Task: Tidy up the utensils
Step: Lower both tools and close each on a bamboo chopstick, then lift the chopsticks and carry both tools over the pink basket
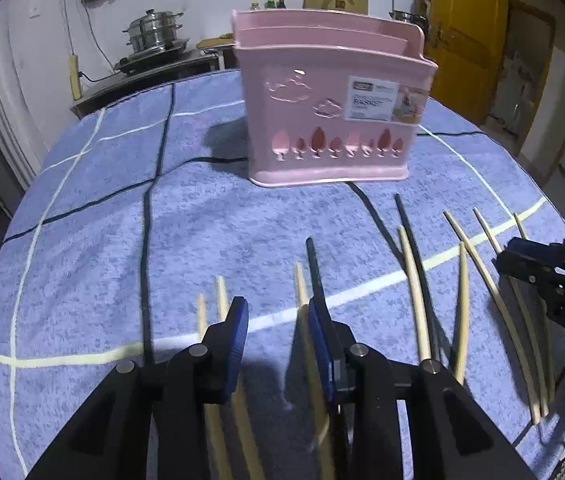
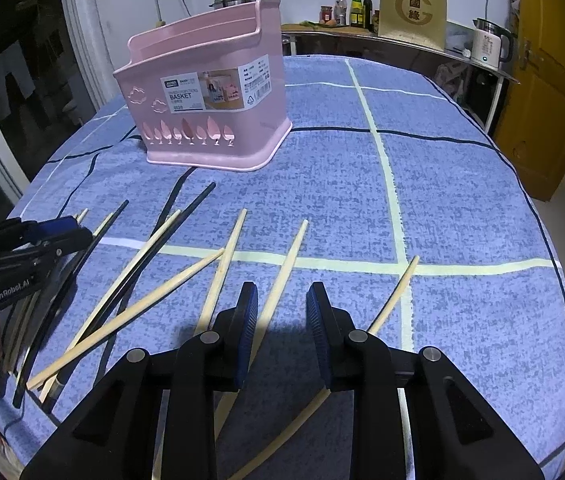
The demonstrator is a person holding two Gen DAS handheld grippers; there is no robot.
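A pink plastic utensil basket (image 1: 330,120) stands upright on the blue checked tablecloth (image 1: 122,240); it also shows in the right wrist view (image 2: 206,112). Several bamboo chopsticks (image 1: 414,292) and black chopsticks (image 1: 316,272) lie scattered on the cloth in front of it. They also show in the right wrist view, bamboo (image 2: 226,260) and black (image 2: 186,208). My left gripper (image 1: 278,312) is open and empty, low over the left chopsticks. My right gripper (image 2: 282,292) is open and empty above two bamboo chopsticks. It also shows at the right of the left wrist view (image 1: 522,256).
Behind the table, a steel steamer pot (image 1: 154,32) sits on a stove. A counter holds bottles (image 2: 356,8), a gold sign (image 2: 412,12) and a white kettle (image 2: 490,44). A yellow door (image 2: 550,80) is at the right. The table edge curves close on both sides.
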